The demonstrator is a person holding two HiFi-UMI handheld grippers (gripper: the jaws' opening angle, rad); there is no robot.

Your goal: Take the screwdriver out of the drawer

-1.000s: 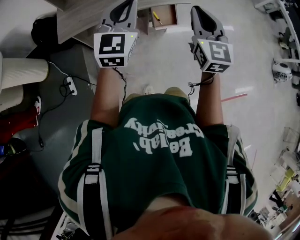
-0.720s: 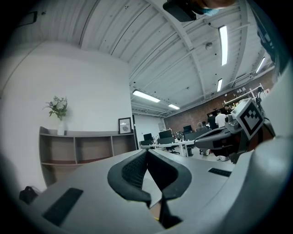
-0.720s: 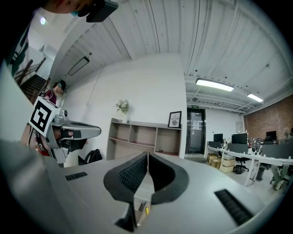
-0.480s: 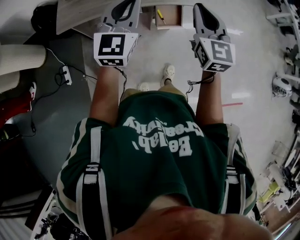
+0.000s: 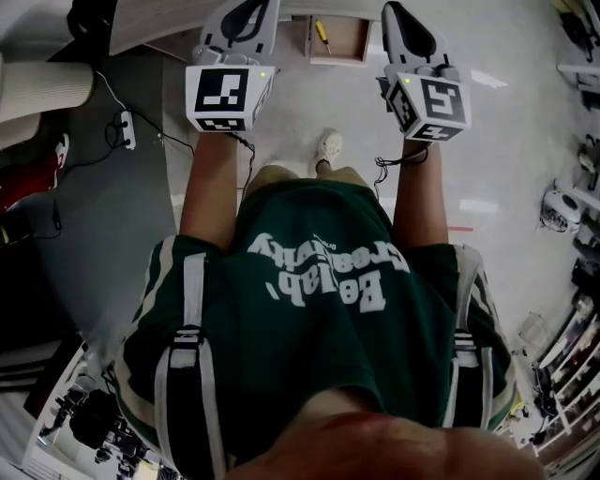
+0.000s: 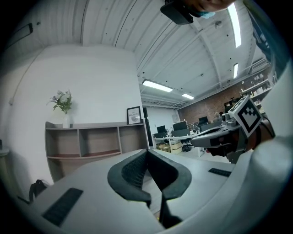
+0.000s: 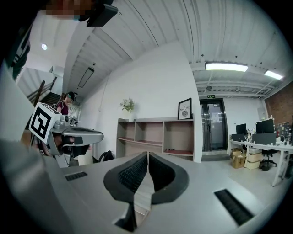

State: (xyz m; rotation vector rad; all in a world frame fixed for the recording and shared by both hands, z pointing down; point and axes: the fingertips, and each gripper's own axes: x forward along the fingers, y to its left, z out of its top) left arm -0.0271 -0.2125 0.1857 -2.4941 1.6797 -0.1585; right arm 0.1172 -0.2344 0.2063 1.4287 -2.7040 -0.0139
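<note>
1. Left gripper (image 5: 242,19): upper left of the head view, held out in front of the person and pointing level toward the top edge. Its marker cube (image 5: 225,97) faces the camera. In the left gripper view its jaws (image 6: 147,156) are closed tip to tip, with nothing between them.
2. Right gripper (image 5: 409,26): upper right of the head view, level with the left gripper and parallel to it, well apart from it. Its marker cube (image 5: 431,105) is tilted slightly to the right. In the right gripper view its jaws (image 7: 148,157) are pressed together and empty.
3. Forearms: the left forearm (image 5: 211,187) and right forearm (image 5: 418,192) are both stretched forward, roughly parallel, either side of the green shirt (image 5: 319,300).
4. Drawer (image 5: 339,59): wooden, pulled open, at the top centre of the head view between the two grippers. Neither gripper touches it.
5. Screwdriver (image 5: 322,34): yellow-handled, lying inside the drawer toward its left side, untouched.
6. Shoe (image 5: 328,147): white, on the pale floor below the drawer.
7. Shelf unit (image 7: 155,136): open compartments, against the white wall ahead in both gripper views.
</note>
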